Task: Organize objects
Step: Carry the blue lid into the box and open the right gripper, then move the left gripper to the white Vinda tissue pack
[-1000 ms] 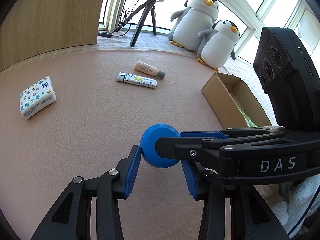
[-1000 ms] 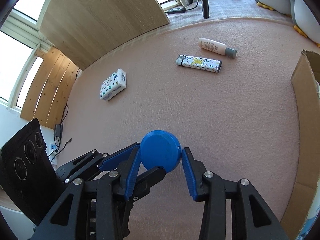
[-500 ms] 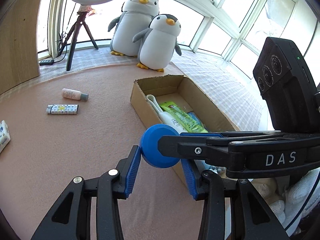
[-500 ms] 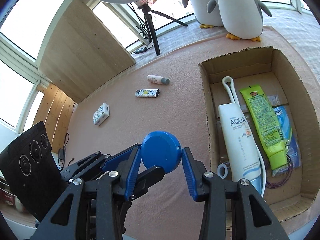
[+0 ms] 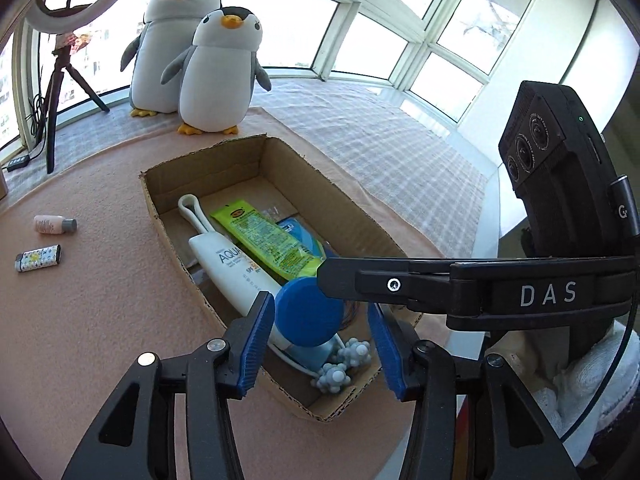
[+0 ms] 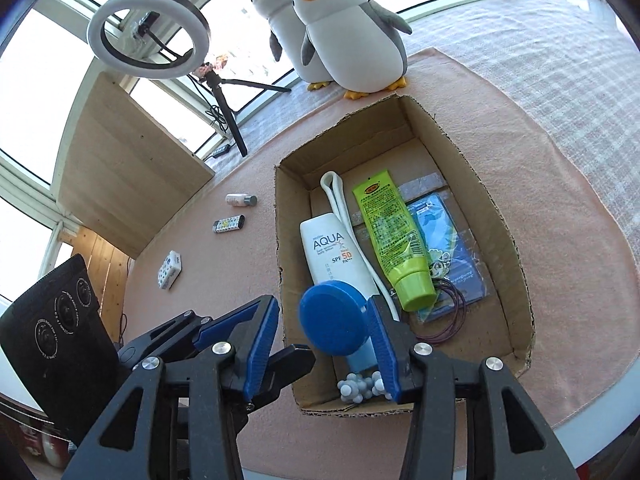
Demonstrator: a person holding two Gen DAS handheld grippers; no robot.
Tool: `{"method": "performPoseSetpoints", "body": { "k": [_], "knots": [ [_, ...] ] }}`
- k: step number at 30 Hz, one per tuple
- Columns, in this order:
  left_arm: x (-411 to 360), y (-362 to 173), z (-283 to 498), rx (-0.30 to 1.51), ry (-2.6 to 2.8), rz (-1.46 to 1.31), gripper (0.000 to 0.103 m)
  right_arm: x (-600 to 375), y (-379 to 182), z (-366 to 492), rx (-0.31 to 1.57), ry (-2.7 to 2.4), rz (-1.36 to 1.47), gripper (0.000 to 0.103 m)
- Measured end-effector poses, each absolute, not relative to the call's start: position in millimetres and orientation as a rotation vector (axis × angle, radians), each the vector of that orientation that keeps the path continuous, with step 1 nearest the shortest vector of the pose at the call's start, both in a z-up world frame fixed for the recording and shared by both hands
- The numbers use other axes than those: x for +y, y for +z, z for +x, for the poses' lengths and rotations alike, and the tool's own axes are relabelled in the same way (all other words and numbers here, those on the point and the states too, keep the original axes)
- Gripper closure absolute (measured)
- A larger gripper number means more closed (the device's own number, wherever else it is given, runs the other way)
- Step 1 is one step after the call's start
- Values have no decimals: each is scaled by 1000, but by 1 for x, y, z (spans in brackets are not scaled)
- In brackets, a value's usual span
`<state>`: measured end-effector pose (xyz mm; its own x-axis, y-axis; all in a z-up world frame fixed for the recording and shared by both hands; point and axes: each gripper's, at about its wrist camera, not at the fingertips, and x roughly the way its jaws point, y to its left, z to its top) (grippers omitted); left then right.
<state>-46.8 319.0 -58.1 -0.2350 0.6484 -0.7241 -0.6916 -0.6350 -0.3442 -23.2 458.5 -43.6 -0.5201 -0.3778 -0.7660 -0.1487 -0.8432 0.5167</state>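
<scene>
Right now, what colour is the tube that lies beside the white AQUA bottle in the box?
Lime green tube, with a green cap; the right wrist view shows it best.

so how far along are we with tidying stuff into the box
Done: the sunscreen tube, green tube and blue packet lie in the cardboard box. In hand: the blue-capped item stands at the box's near end, between the open fingers of the left gripper and right gripper, so it looks released. Left: the small bottle, patterned case and tissue pack lie out on the pink mat.
</scene>
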Motion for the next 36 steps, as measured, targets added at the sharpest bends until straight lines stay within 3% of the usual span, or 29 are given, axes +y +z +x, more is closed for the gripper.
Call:
{"method": "performPoseSetpoints", "body": {
  "k": [2,7,16,28,36],
  "knots": [
    [319,-58,-47,67,1968,-1119,39,463,-45,-21,-823,-2530,1445,43],
    [307,-59,-50,66,1989,-1126,39,467,-51,-19,-877,-2516,1441,41],
    [258,-60,-58,47,2081,-1154,39,439,-47,-26,-750,-2532,1421,38],
    [128,-67,-97,-55,2301,-1245,39,384,-45,-37,-665,-2479,1389,38],
    [27,-71,-143,-85,2474,-1309,39,330,-37,-38,-483,-2496,1393,38]
  ]
}}
